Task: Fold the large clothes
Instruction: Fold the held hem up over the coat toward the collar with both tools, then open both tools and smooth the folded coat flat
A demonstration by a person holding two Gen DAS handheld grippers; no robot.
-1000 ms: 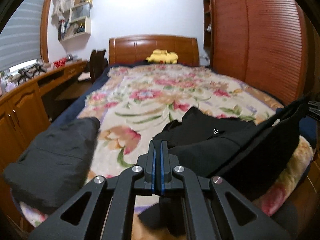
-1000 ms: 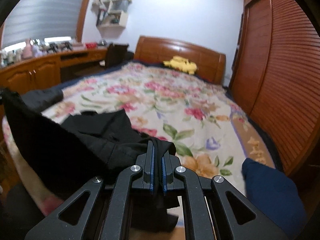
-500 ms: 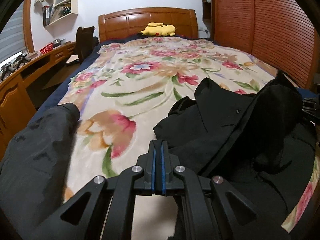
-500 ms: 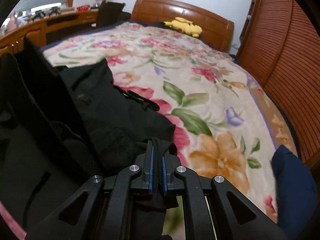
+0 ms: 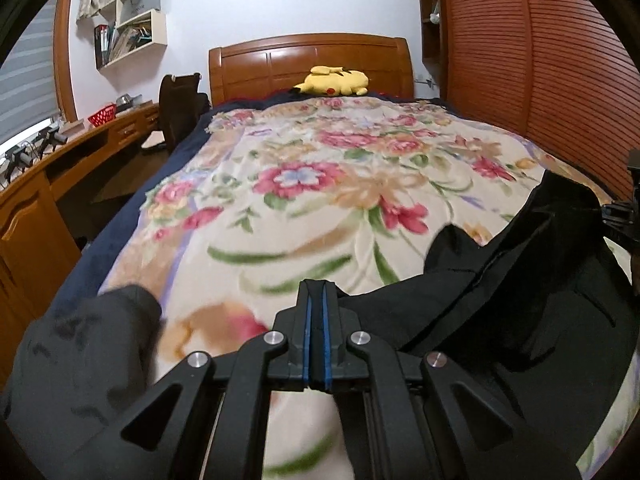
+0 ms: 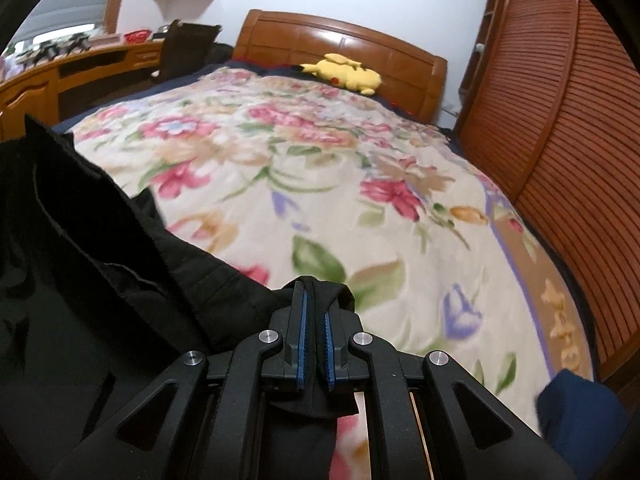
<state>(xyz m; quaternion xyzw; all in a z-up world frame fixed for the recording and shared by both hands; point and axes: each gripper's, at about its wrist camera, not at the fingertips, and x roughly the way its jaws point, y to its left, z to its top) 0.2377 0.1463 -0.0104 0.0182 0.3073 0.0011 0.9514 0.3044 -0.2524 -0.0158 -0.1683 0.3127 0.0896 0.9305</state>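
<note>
A large black garment [image 5: 520,304] lies bunched at the near end of the bed, on the floral blanket [image 5: 320,184]. My left gripper [image 5: 315,292] is shut on its left edge. In the right wrist view the same black garment [image 6: 100,272] fills the lower left, and my right gripper [image 6: 315,292] is shut on a fold of it, with cloth pinched between the blue pads. The garment hangs between the two grippers in loose folds. The right gripper's body shows at the far right edge of the left wrist view [image 5: 628,216].
A dark grey folded garment [image 5: 80,360] lies at the bed's near left corner. A navy cushion [image 6: 580,412] sits at the near right. A yellow plush toy [image 5: 332,80] rests by the wooden headboard [image 5: 312,60]. A wooden desk [image 5: 48,184] runs along the left, louvred wardrobe doors [image 6: 580,120] along the right.
Both grippers have kept hold of the black garment and moved forward and down over the bed, then tilted up. The garment has dropped from a raised stretch into a bunched heap.
</note>
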